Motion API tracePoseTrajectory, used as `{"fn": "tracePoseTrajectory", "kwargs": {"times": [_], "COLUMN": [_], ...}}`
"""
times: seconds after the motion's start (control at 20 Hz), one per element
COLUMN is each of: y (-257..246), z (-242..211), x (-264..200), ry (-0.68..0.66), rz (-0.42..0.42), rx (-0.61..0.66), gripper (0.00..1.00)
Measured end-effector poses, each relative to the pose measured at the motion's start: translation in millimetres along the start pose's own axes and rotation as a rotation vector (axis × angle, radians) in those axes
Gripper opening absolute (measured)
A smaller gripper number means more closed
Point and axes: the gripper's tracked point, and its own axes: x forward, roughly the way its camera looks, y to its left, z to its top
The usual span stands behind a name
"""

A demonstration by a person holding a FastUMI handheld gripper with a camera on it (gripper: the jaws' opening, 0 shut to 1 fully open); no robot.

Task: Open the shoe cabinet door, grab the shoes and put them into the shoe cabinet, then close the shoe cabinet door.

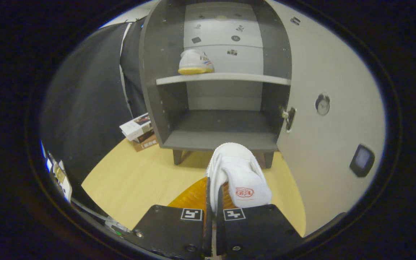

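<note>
Gripper view has the gripper [212,202] nearest, its two fingers pinched tight on the side wall of a white shoe [238,177] held above the pale wooden floor [135,177]. Farther off stands the grey shoe cabinet [164,90], its door [323,144] swung open to the right and its lower shelf bare. On the far upper shelf [226,77], left of centre, sits a second white shoe [194,62].

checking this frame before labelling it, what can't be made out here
- Gripper view: the held white shoe, its sole and heel hidden by the hand-held gripper, whose fingers pinch its side.
- Shoe on the upper shelf: too small for detail.
- Boxes beside the cabinet: partly hidden behind it.
</note>
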Motion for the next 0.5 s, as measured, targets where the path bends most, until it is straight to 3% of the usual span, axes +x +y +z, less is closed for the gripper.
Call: {"fn": "tracePoseTrajectory", "kwargs": {"times": [0.5], "y": [-8], "z": [197], "x": [9], "ry": [-0.232], "rz": [-0.038], "rx": [-0.068], "gripper": [0.08]}}
